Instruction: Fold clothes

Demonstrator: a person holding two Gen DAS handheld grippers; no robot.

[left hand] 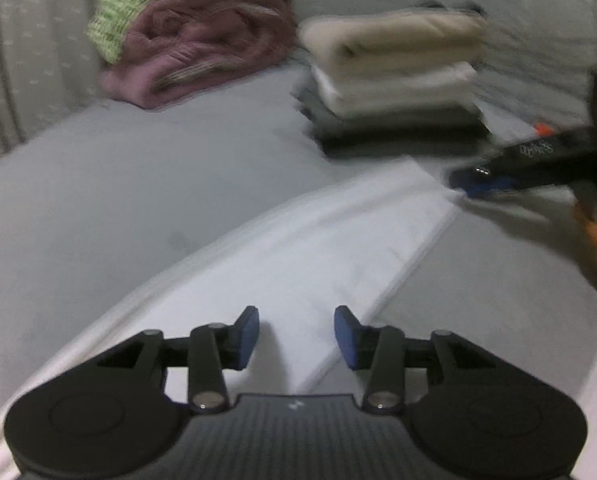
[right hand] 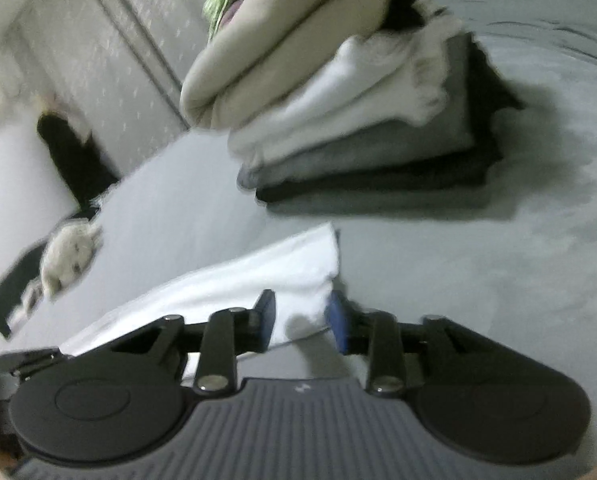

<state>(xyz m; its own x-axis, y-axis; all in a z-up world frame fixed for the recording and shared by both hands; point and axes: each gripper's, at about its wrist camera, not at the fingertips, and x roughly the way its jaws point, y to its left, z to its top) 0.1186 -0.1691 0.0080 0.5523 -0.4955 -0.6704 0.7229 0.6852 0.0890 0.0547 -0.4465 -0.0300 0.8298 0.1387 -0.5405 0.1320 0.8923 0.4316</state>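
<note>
Both grippers, left gripper (left hand: 296, 334) and right gripper (right hand: 300, 320), spread fingers wide over the blurred white garment (left hand: 298, 248).

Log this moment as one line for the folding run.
left gripper: open, over long white folded cloth | right gripper: open at its far corner | folded stack: beyond, apart

bed (left hand: 98, 200) (grey sheet) | white cloth (left hand: 298, 252) — folded stack (left hand: 394, 80) — mauve blanket (left hand: 194, 48)
</note>
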